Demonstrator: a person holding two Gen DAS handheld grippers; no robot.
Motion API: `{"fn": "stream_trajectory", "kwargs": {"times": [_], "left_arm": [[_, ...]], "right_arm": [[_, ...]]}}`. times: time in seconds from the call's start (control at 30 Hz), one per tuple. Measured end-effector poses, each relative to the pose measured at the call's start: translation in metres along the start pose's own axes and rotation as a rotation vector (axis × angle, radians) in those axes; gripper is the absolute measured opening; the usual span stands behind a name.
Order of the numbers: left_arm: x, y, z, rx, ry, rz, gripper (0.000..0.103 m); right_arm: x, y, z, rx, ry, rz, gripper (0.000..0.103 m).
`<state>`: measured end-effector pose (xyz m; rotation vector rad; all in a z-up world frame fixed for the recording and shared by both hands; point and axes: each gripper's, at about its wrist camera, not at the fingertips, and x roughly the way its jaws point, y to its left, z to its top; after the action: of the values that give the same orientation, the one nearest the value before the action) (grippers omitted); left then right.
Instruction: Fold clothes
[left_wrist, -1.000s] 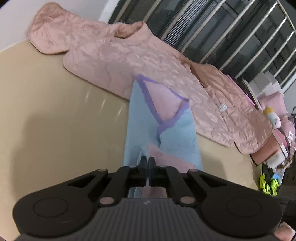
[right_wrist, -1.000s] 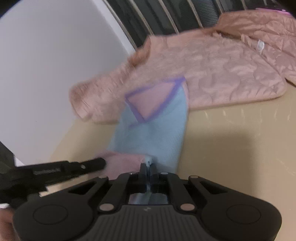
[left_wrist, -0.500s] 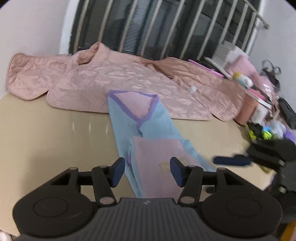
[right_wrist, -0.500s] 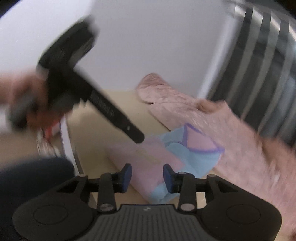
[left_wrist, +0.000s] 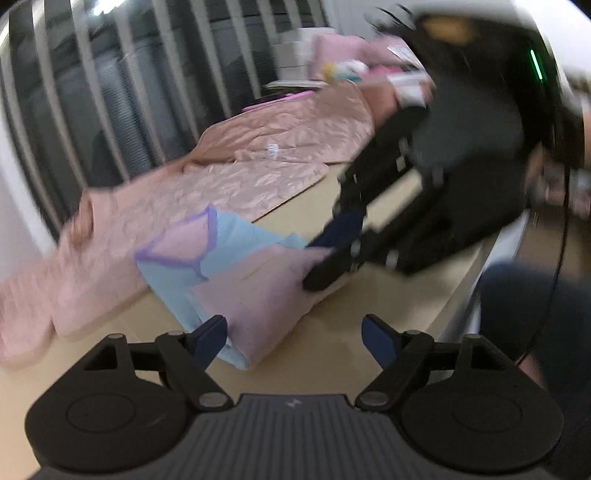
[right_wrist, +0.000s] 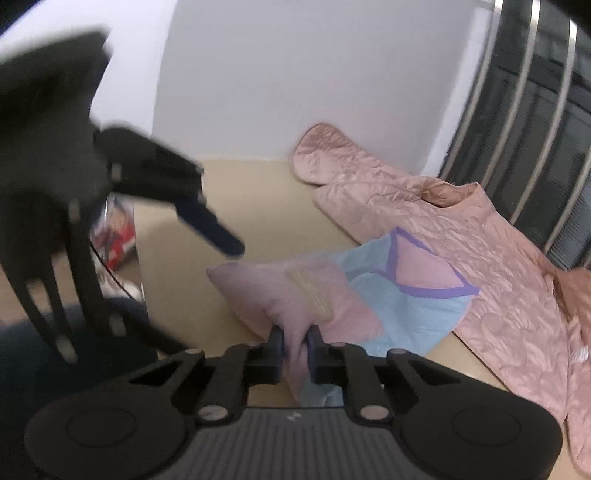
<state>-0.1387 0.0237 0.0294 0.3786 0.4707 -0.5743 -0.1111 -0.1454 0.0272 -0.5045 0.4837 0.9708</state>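
Note:
A small blue garment with purple trim and a pink panel (left_wrist: 255, 291) lies folded on the tan table (left_wrist: 332, 354), its far end overlapping a pink quilted jacket (left_wrist: 240, 184). My left gripper (left_wrist: 294, 339) is open just above the table, at the garment's near corner, with nothing between its fingers. My right gripper (right_wrist: 295, 341) is shut on the garment's pink fold (right_wrist: 295, 291), with cloth bunched between the pads. From the left wrist view the right gripper (left_wrist: 321, 258) reaches in from the right onto that pink edge. One of the left gripper's blue fingers (right_wrist: 210, 229) hovers above the garment's left end.
The quilted jacket (right_wrist: 480, 258) covers the back of the table (right_wrist: 251, 199) below a barred window (right_wrist: 535, 129). A white wall stands on the left. Pink boxes and toys (left_wrist: 343, 62) pile up past the jacket. A red item (right_wrist: 114, 236) lies beyond the table edge. A person's dark trouser leg (left_wrist: 535, 332) is close by.
Both grippers let go of the garment and opened. The right one has since shut on the pink fold. The left has opened wider and swung to face the right gripper.

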Motion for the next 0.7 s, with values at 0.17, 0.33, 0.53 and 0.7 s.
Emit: {"fn": "stream_trajectory", "kwargs": {"times": [0.17,0.33,0.53,0.7], "left_arm": [[0.013,-0.019,-0.004,0.206,-0.009,0.031,0.075],[0.019,-0.019,-0.009,0.286,-0.011,-0.022,0.053],[0.027,-0.001,-0.004,0.181,0.046,-0.103,0.026],[0.026,0.023,0.006,0.065,0.072,-0.196,0.020]], "right_arm": [[-0.013,-0.003,-0.003,0.060,-0.006,0.055,0.012],[-0.023,-0.002,-0.005,0.085,-0.015,0.117,0.012],[-0.035,0.025,-0.019,-0.087,-0.039,0.008,0.076],[-0.027,0.049,-0.032,-0.310,-0.034,-0.115,0.076]]}}
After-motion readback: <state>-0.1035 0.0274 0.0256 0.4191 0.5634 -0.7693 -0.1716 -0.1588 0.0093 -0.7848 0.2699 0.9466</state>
